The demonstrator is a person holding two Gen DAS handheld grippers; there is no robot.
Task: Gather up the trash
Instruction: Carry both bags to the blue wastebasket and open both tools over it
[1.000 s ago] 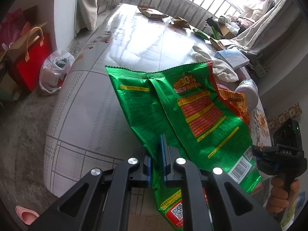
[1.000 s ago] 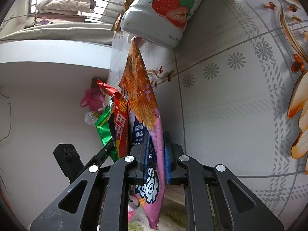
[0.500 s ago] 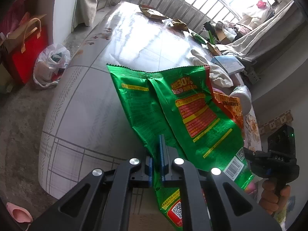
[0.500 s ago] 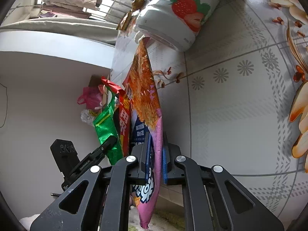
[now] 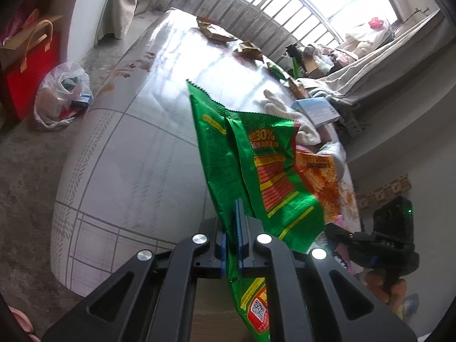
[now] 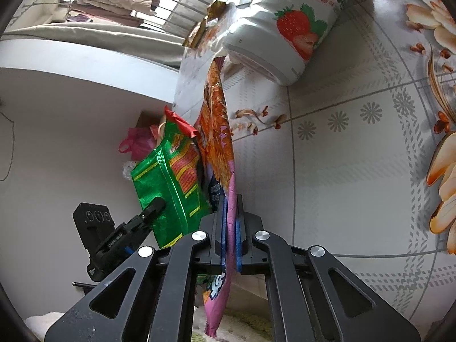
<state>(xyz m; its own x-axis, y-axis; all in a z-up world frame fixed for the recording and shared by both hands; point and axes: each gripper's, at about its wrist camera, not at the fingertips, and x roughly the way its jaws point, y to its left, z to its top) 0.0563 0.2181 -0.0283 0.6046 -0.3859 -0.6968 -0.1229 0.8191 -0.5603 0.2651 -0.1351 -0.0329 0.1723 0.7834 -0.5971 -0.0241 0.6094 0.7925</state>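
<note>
My left gripper (image 5: 233, 213) is shut on a green snack bag (image 5: 256, 171) and holds it up above the near end of the table (image 5: 136, 154). My right gripper (image 6: 231, 208) is shut on an orange and pink snack wrapper (image 6: 218, 131) beside the table's edge. The green bag (image 6: 168, 182) and the left gripper (image 6: 151, 208) also show in the right wrist view, close to the left of the wrapper. The orange wrapper (image 5: 319, 176) and the right gripper (image 5: 342, 235) show behind the green bag in the left wrist view.
More wrappers (image 5: 216, 30) lie at the table's far end, with a white cloth (image 5: 287, 114) and a blue box (image 5: 316, 109). A white strawberry-print bag (image 6: 287, 25) lies on the table. A plastic bag (image 5: 61, 91) and a red paper bag (image 5: 25, 65) stand on the floor at left.
The green bag has turned more edge-on and swung nearer the orange wrapper. Both grippers have stayed shut on their wrappers and drawn closer together.
</note>
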